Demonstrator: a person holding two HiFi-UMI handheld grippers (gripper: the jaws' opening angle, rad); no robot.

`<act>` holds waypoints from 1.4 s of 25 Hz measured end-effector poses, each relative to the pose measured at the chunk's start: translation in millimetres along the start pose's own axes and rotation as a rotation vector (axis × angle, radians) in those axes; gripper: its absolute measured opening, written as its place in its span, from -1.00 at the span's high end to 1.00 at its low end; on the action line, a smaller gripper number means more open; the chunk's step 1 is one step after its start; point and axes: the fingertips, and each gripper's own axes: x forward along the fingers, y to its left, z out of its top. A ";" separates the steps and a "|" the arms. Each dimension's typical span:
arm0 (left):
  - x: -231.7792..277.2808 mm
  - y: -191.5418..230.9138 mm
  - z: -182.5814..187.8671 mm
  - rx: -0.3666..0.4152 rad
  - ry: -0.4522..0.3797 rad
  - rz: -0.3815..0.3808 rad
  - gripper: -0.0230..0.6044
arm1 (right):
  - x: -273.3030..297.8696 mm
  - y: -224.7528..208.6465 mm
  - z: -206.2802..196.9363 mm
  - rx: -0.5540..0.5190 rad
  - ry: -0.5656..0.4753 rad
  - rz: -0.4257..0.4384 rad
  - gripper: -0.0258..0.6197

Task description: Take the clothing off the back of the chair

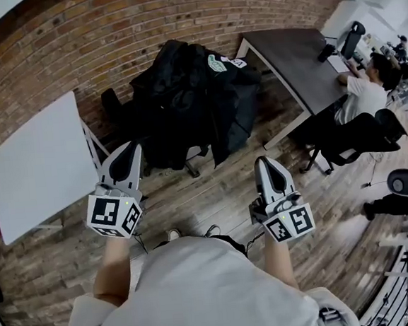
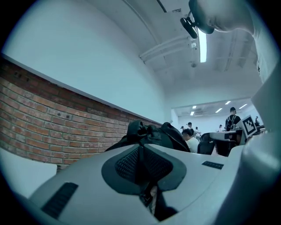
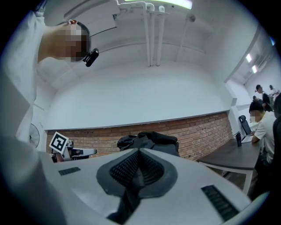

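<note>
1. Stands on the wooden floor [image 1: 214, 193] facing the brick wall [image 1: 107, 32], both bare forearms stretched forward.
2. Holds the left gripper [image 1: 127, 157] roughly level, nose toward the clothing [image 1: 191, 99], with jaws pressed together on nothing.
3. Holds the right gripper [image 1: 266, 166] alongside, well apart from the left, also about level, with jaws likewise closed and empty.
4. Faces the black clothing heaped over the chair [image 1: 192, 168], ahead of both grippers and untouched, between the white table [image 1: 41, 162] at left and the dark table [image 1: 290, 55] at right.
</note>
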 end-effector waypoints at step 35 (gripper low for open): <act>143.8 -129.1 23.9 0.078 0.124 0.102 -0.80 | 19.9 -74.1 -5.7 0.083 0.065 0.212 0.86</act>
